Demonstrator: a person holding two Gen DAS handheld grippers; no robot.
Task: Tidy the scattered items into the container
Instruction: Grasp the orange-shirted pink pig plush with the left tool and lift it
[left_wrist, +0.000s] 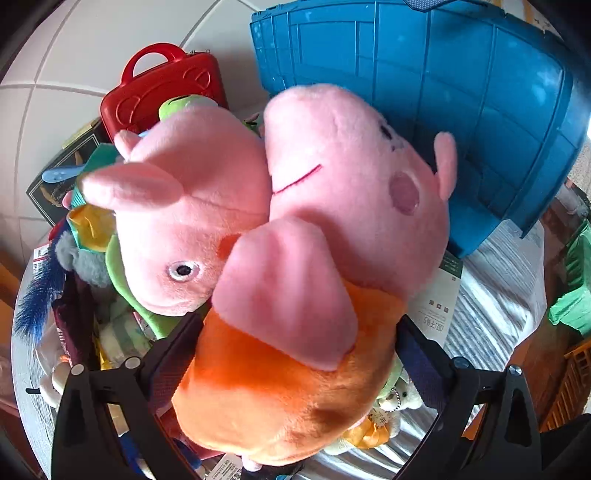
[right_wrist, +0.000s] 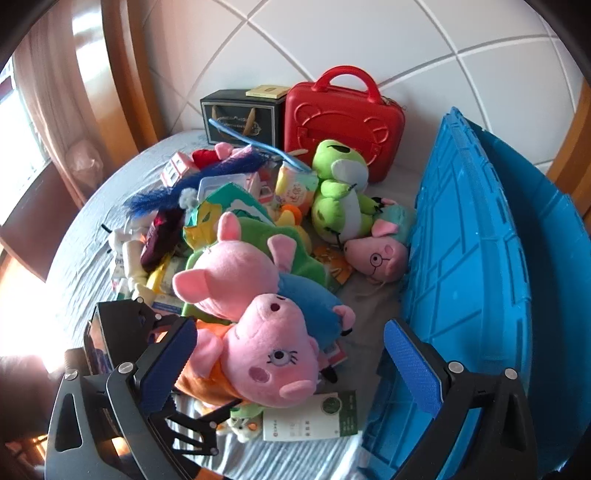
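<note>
Left fingers (left_wrist: 295, 354) clamp orange-dressed pig plush (left_wrist: 314, 295); right fingers (right_wrist: 291, 365) gape over grey bedsheet (right_wrist: 85, 229).

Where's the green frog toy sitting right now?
In the right wrist view, the green frog toy sits at the back of the pile, just before the red case, with the glasses-wearing pig plush beside it.

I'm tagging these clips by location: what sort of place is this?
Probably a home bedroom: plush toys such as the pig in orange lie on a striped bedsheet, a white tiled wall stands behind, and a curtained window sits to one side.
</note>
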